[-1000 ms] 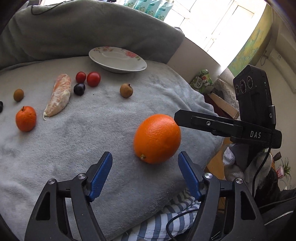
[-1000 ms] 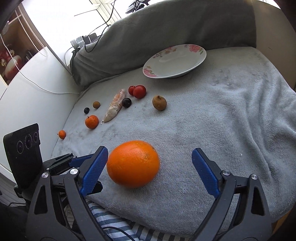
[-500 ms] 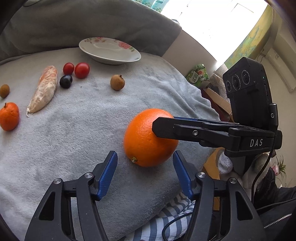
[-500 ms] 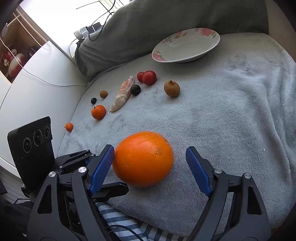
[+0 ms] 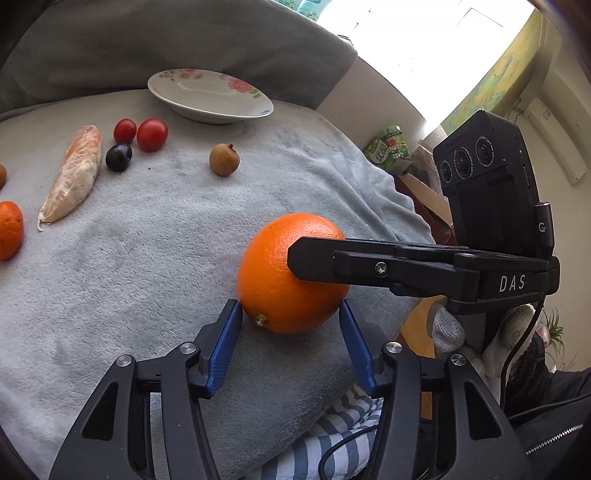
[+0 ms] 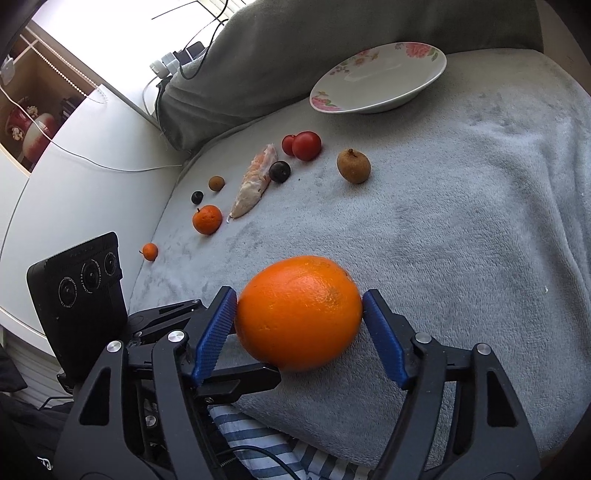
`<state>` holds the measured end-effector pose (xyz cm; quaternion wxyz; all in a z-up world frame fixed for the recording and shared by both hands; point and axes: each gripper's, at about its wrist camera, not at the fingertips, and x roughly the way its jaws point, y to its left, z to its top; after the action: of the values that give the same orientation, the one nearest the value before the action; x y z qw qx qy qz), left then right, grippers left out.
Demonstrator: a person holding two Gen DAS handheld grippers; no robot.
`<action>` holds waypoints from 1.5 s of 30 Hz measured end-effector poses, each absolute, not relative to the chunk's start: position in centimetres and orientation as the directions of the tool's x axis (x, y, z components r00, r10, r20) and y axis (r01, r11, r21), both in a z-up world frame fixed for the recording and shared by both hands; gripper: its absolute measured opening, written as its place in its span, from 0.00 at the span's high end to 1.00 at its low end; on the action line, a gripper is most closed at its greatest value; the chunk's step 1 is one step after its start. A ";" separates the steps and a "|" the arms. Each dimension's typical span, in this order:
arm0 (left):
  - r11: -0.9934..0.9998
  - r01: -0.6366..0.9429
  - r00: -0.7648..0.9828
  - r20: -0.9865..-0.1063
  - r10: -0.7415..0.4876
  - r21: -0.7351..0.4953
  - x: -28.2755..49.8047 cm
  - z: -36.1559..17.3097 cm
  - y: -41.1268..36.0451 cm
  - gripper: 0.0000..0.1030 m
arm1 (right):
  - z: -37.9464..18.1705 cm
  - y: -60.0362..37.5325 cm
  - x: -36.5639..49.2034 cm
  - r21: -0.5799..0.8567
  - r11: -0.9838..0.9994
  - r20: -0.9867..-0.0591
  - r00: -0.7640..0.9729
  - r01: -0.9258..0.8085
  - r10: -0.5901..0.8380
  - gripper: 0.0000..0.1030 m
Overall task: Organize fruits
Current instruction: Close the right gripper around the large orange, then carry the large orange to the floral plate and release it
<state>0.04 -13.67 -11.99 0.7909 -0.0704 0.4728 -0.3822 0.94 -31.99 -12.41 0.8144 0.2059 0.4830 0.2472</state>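
A big orange [image 5: 280, 273] lies on the grey blanket [image 5: 147, 258] near its front edge. My left gripper [image 5: 291, 306] is closing on it; the blue pad tips touch its near lower sides. The right gripper [image 6: 299, 302] comes from the other side and is closing too, its pads against the widest part of the orange [image 6: 299, 310]. One black finger [image 5: 332, 262] of the right gripper crosses the orange's right face. A white flowered plate [image 5: 210, 96] stands empty at the back.
Small fruits lie at the left and back: two red tomatoes [image 5: 151, 134], a dark plum [image 5: 119, 157], a brown longan [image 5: 224, 159], a peeled citrus segment [image 5: 74, 173], and a tangerine [image 6: 207, 219]. A grey cushion [image 6: 332, 33] rises behind; the blanket drops off at the front.
Both grippers' jaws have narrowed from wide apart to touching the big orange. The right gripper's finger has slid in across the orange. The orange has stayed where it was.
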 end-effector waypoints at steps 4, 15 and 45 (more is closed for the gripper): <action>0.700 0.535 0.265 -0.693 -0.670 -0.472 0.2 -12.1 -14.1 0.48 | -12.4 -32.1 0.9 0.573 0.794 -0.685 0.413 -0.204 0.600 0.29; 0.703 0.541 0.296 -0.678 -0.673 -0.462 1.1 -10.9 -14.1 0.48 | -11.0 -32.3 1.8 0.564 0.797 -0.673 0.437 -0.219 0.596 0.30; 0.721 0.543 0.369 -0.648 -0.666 -0.430 12.6 -8.2 -16.9 0.48 | -7.4 -34.5 13.6 0.510 0.821 -0.644 0.519 -0.256 0.562 0.30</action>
<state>12.56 -16.91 -8.16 0.8244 -0.0720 0.4252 -0.3667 13.63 -34.50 -7.44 0.8529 0.1787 0.4278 0.2399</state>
